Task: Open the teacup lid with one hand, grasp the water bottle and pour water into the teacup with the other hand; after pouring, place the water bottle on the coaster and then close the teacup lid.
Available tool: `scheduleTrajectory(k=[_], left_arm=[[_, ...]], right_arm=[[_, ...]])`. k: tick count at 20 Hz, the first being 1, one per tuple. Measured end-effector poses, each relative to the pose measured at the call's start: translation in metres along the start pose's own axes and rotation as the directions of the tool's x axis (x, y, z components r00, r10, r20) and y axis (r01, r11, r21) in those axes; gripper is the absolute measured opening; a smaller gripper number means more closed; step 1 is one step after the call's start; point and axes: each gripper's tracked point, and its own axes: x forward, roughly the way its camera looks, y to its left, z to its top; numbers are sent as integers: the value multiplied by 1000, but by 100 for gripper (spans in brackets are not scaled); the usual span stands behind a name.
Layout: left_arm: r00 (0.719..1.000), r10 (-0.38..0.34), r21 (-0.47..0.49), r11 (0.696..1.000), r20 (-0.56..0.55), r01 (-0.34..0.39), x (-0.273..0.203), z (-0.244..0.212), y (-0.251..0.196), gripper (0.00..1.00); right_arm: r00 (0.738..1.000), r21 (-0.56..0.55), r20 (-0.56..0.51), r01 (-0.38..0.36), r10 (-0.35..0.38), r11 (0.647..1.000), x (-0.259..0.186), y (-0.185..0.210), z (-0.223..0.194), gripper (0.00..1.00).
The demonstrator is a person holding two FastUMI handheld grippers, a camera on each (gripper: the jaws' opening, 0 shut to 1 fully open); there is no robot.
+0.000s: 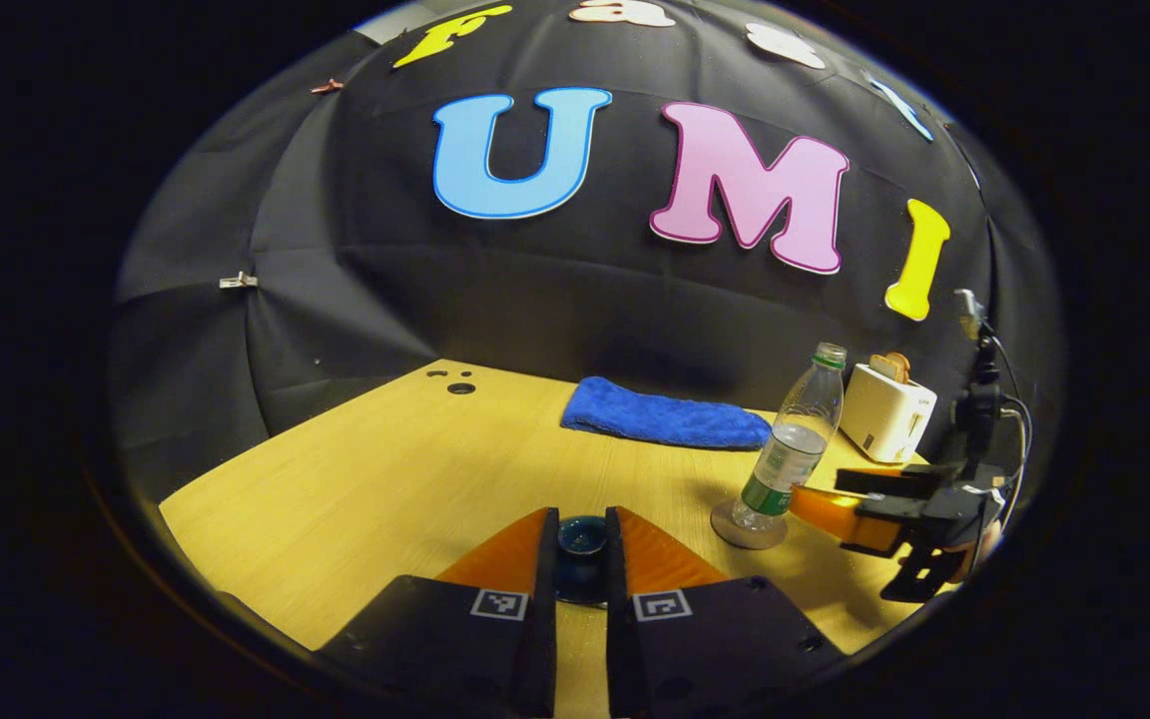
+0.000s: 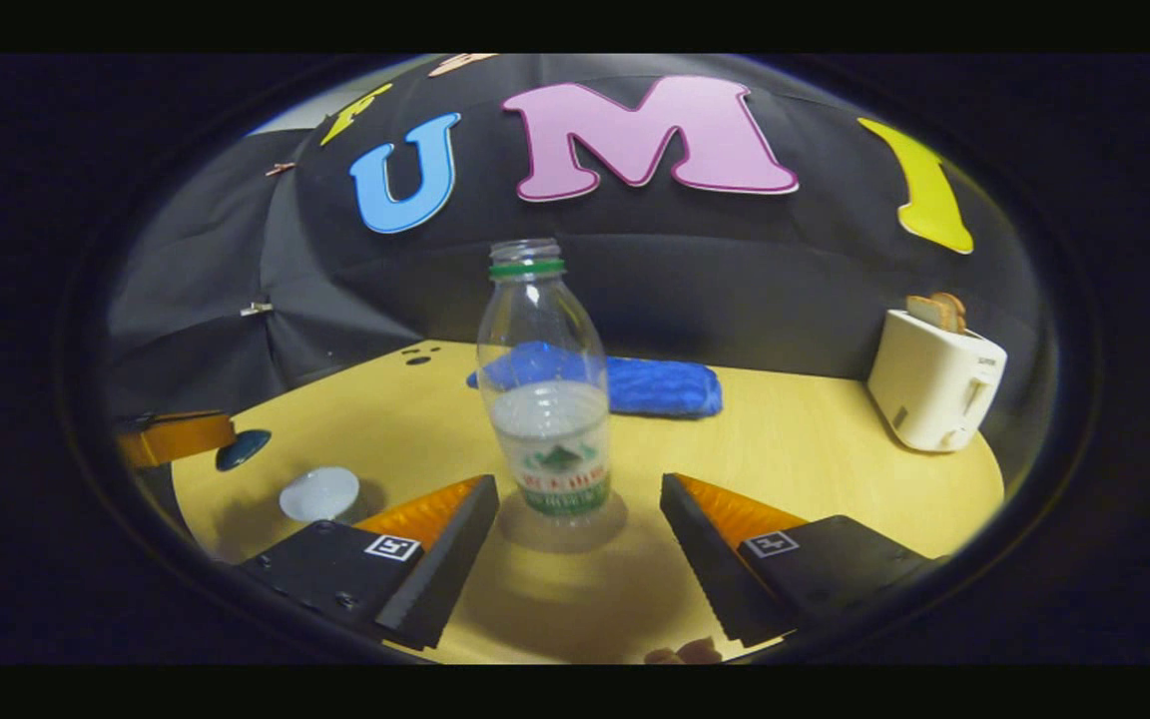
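My left gripper [image 1: 581, 515] is shut on the dark blue teacup lid [image 1: 581, 539], held low over the wooden table [image 1: 365, 479]. From the right gripper view, that lid [image 2: 243, 449] hangs at the far left, apart from the pale, uncovered teacup [image 2: 320, 492]. The clear water bottle [image 2: 545, 419], capless with a green neck ring and partly filled, stands upright on the round coaster [image 2: 575, 529]. My right gripper [image 2: 580, 489] is open, its fingers on either side of the bottle's base. In the left gripper view the bottle [image 1: 797, 449] and coaster [image 1: 750, 526] sit right of centre, the right gripper [image 1: 820, 504] beside them.
A folded blue towel [image 2: 660, 387] lies at the back of the table behind the bottle. A white toaster [image 2: 934, 379] holding toast stands at the back right. Small holes [image 1: 460, 387] mark the far left corner of the tabletop.
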Motion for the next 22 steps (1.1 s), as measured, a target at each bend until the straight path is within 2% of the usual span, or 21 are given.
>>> scheduleTrajectory(k=[4, 10, 13, 14, 16, 19, 20, 22], left_arm=[[999, -35, 40, 999, -9, 35, 17, -14, -15, 24], [997, -79, 122, 989, -17, 80, 30, -30, -34, 24], [997, -67, 109, 992, -23, 69, 30, -36, -35, 24], [998, -64, 113, 991, -23, 66, 30, -38, -35, 24], [998, -58, 134, 989, -31, 62, 31, -43, -33, 22], [998, -66, 148, 987, -18, 68, 32, -43, -34, 29], [998, -64, 152, 986, -23, 67, 33, -45, -34, 25], [998, -60, 163, 985, -24, 63, 33, -46, -35, 26]], right_arm=[[999, 32, -41, 2, 0, 999, -36, 1, -24, 100], [999, 83, -50, -10, 14, 996, -43, 2, -27, 100], [999, 100, -31, -5, 8, 995, -44, 0, -20, 100], [1000, 101, -26, 0, 3, 995, -46, -1, -19, 96], [999, 105, -32, 2, 1, 994, -47, -3, -21, 100], [999, 104, -41, 4, 0, 995, -49, -3, -24, 100], [999, 105, -46, 5, 0, 995, -50, -3, -26, 100], [999, 107, -54, 2, 4, 994, -51, -1, -28, 100]])
